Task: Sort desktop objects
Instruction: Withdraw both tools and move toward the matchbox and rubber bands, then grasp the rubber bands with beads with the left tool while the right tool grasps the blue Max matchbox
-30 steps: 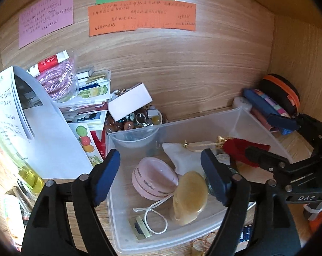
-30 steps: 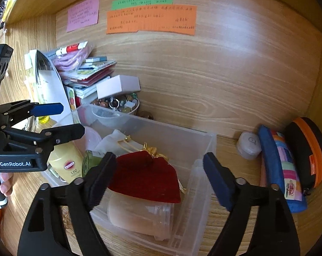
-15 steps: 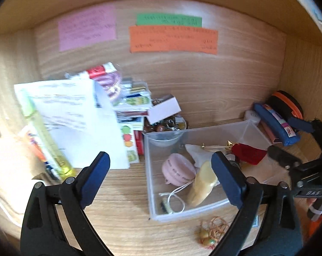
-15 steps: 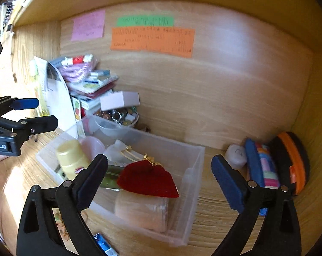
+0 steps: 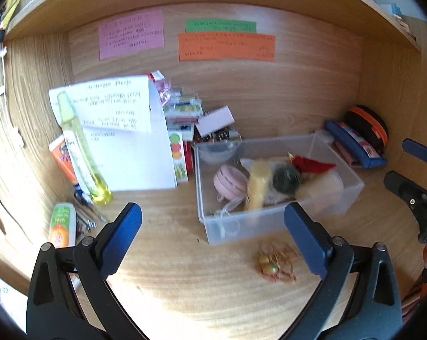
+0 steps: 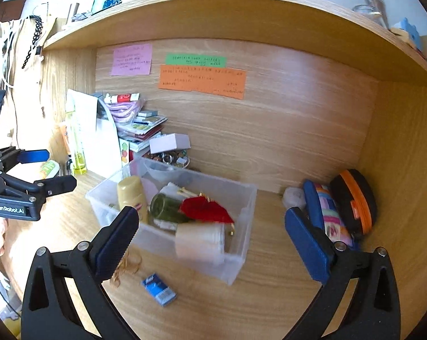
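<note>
A clear plastic bin sits on the wooden desk and holds a pink round case, a yellow bottle, a green jar, a red pouch and a pale cup. A gold trinket lies in front of the bin. A small blue packet lies beside it. My left gripper is open and empty, back from the bin. My right gripper is open and empty, in front of the bin.
A stack of booklets and white papers stands at the back left, with a yellow-green bottle and an orange tube. Pencil cases and a black-orange pouch fill the right corner. A shelf hangs overhead.
Both grippers have pulled back and up from the bin, so it looks smaller and more of the desk shows. Both stay open and empty.
</note>
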